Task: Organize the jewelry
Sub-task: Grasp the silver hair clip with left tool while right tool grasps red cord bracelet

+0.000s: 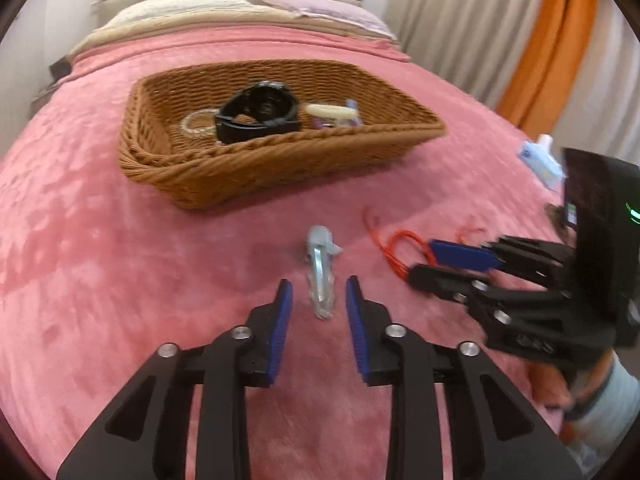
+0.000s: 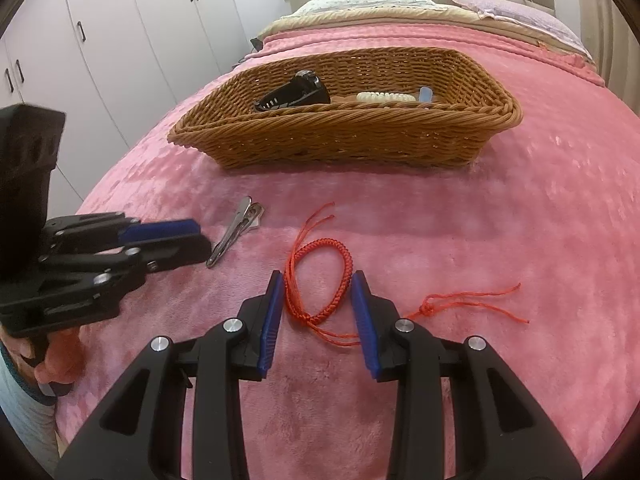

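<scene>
Two grippers stood wide: left (image 1: 319, 316) straddled clip (image 1: 321, 276), right (image 2: 316, 312) straddled bracelet (image 2: 318, 280), both lying short of basket (image 2: 348, 136). Cord tails could snag blanket (image 2: 520, 220); clip might slip.

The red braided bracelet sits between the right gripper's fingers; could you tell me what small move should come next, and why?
Probably close the right gripper: its open blue pads already flank the red braided bracelet lying on the pink blanket, and the wicker basket waits beyond.
</scene>
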{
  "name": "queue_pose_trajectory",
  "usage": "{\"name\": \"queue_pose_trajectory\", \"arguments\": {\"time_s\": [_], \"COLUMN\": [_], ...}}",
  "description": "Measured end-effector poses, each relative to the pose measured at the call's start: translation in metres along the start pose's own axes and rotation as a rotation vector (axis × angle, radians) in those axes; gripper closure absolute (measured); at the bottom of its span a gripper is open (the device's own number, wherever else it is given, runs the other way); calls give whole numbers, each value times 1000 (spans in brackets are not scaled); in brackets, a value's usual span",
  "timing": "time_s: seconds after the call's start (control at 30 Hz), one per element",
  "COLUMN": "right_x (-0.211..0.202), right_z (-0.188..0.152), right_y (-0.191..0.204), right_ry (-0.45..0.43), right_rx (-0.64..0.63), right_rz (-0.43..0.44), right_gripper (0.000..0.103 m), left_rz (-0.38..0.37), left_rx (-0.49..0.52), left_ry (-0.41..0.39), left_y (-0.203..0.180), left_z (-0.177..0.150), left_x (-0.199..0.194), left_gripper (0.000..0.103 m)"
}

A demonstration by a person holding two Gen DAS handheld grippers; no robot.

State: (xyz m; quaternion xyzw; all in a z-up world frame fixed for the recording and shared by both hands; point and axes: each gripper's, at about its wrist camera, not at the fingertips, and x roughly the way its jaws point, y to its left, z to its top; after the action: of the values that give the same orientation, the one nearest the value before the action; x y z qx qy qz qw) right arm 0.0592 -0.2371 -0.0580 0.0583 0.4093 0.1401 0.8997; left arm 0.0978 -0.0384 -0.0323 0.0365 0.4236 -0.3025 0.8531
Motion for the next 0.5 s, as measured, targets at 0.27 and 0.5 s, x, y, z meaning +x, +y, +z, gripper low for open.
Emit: {"name": "queue_pose_trajectory", "arguments": {"time_s": [0.27,0.5], "right_x": [4,8], "right_z": [-1,-2], "right_y": [5,16], "right_ry": [13,16], "right_rx": [-24,-81], "right_rz": [-8,-66], "right_gripper": [61,78], "left_rz": [83,92], "left_rx": [31,12], "left_ry": [16,-21], "left_y": [-15,-10], "left_z": [5,3], "left_x": [21,17], "left_gripper": [69,92]}}
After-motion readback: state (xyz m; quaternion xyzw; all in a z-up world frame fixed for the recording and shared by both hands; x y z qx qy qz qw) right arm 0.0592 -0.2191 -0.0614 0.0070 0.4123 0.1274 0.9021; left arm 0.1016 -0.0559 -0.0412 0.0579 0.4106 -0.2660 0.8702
